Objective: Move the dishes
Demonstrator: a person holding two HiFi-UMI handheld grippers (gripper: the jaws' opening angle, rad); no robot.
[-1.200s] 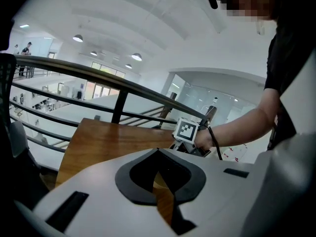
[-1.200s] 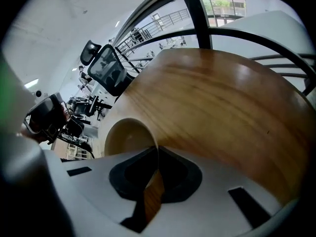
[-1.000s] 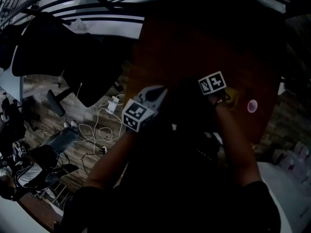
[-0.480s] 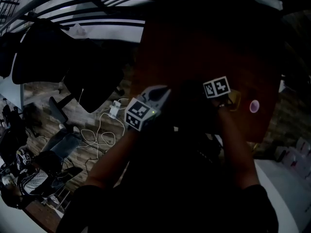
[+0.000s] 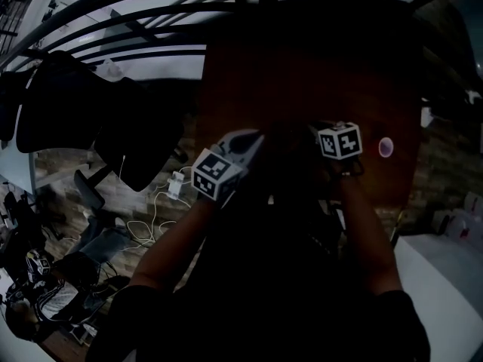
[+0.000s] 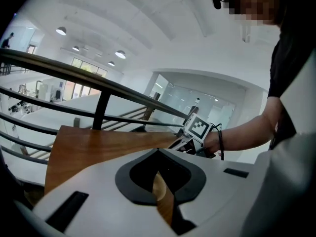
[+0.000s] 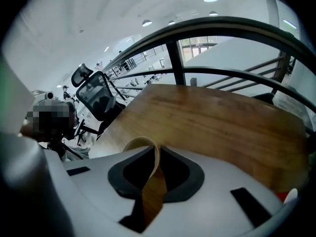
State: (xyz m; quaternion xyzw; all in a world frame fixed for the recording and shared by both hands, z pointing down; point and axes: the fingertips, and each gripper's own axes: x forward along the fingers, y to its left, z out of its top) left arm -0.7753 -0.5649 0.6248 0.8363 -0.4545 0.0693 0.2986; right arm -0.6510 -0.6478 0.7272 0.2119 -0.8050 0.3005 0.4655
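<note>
- Hovering at the left, the left hand-held gripper [image 6: 158, 174] had its jaws drawn to a thin slit before the wooden bench [image 6: 98, 144]. A tan curved sliver showed in the slit, and whether it was a dish edge could not be told.
- To its right, the right hand-held gripper [image 7: 154, 174] was pinched on the rim of a pale yellow dish [image 7: 140, 143], with the bench spread beyond it.
- Moving the dish well would likely mean a firm pinch and a level carry, since a rim hold lets it swing. It should then sit flat before the jaws part.
- Farther right, a small pink round object [image 5: 386, 147] lay on the bench, and the set-down would best steer clear of it.
- Compared with half a second earlier, the yellow patch beside the right hand-held gripper's marker cube no longer showed in the head view. The pink object also sat higher in the frame.
</note>
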